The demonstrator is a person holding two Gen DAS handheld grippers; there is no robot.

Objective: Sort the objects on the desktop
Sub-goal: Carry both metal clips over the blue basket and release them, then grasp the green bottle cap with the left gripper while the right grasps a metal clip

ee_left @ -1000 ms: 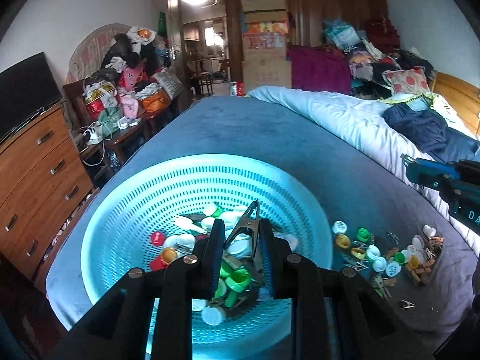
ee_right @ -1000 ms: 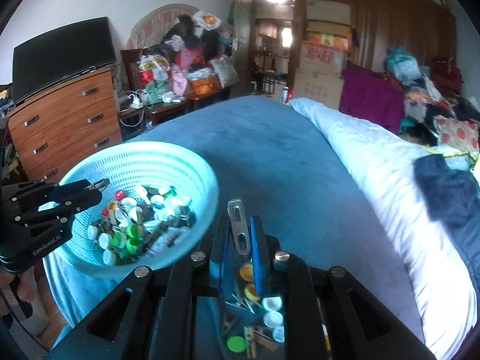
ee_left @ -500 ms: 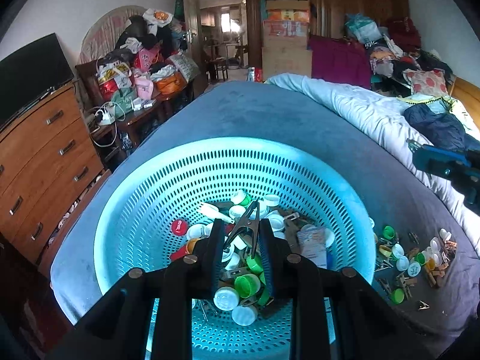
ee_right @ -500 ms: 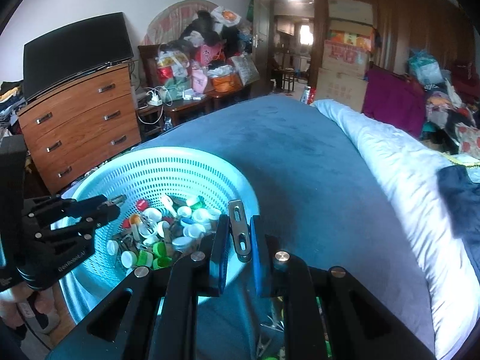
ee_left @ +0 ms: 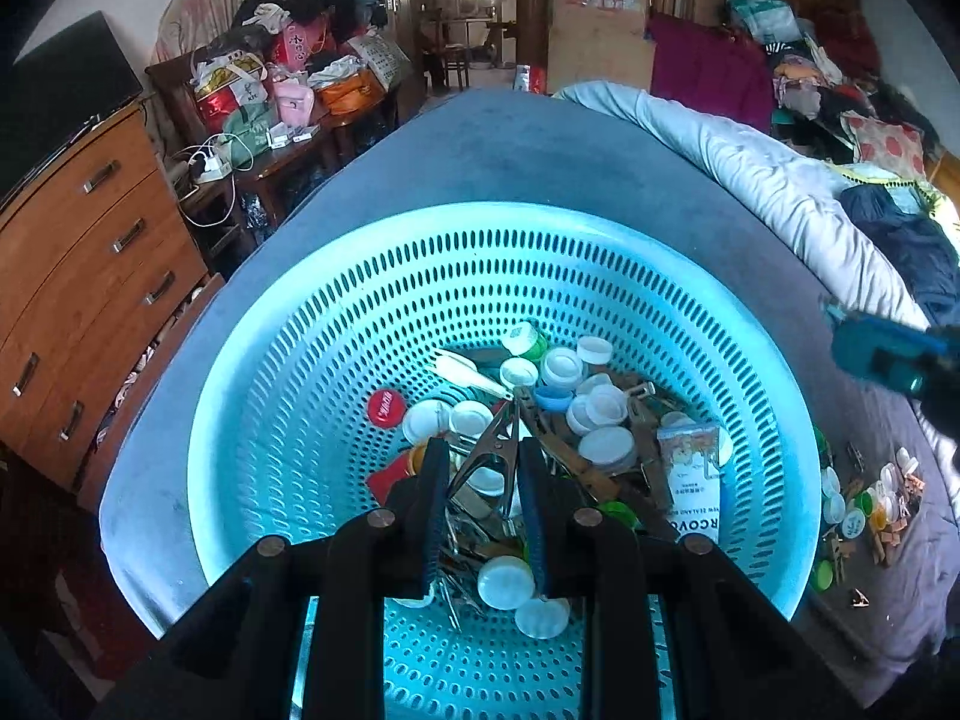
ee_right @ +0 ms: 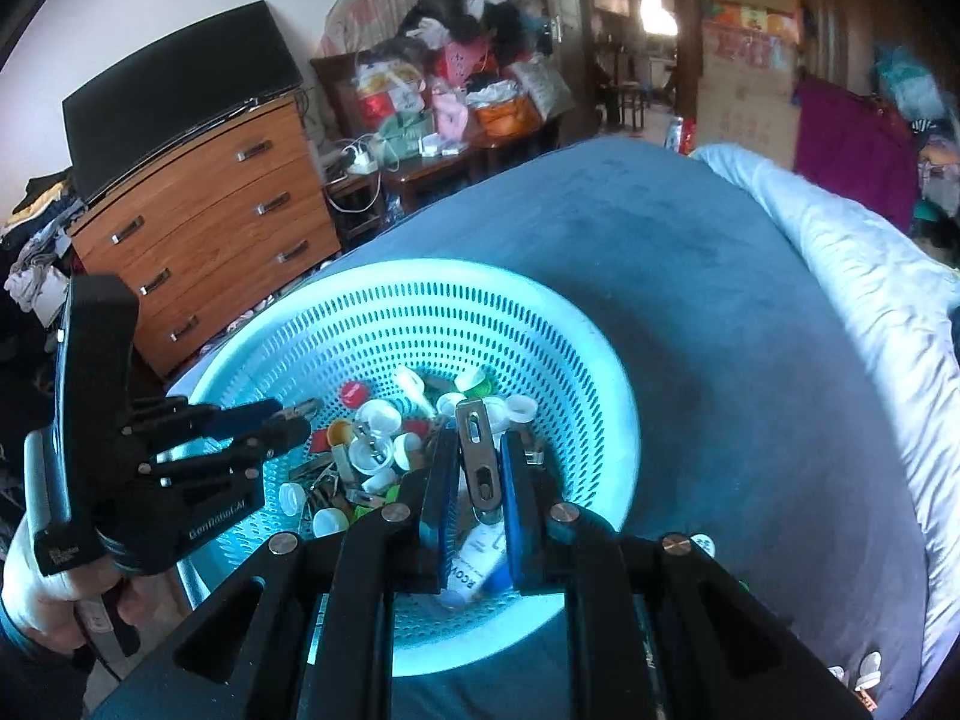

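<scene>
Pretty clearly someone's bedroom at home, and a packed one. There's a bed [ee_right: 750,312] with a blue cover and a white quilt [ee_left: 756,180], a wooden dresser [ee_right: 204,228] with a TV [ee_right: 174,90] on top, cardboard boxes [ee_left: 600,30] by the doorway, plus bags [ee_left: 270,84] and clothes [ee_left: 840,78] piled all over the furniture.

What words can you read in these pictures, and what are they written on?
"GenRobot.AI": on the side of the left gripper.
"RCOVO" and "NEW ZEALAND": on the white packet in the basket; the rest is cut off.
Red cap: white writing, too blurred.
Cardboard boxes: print too blurred.
</scene>
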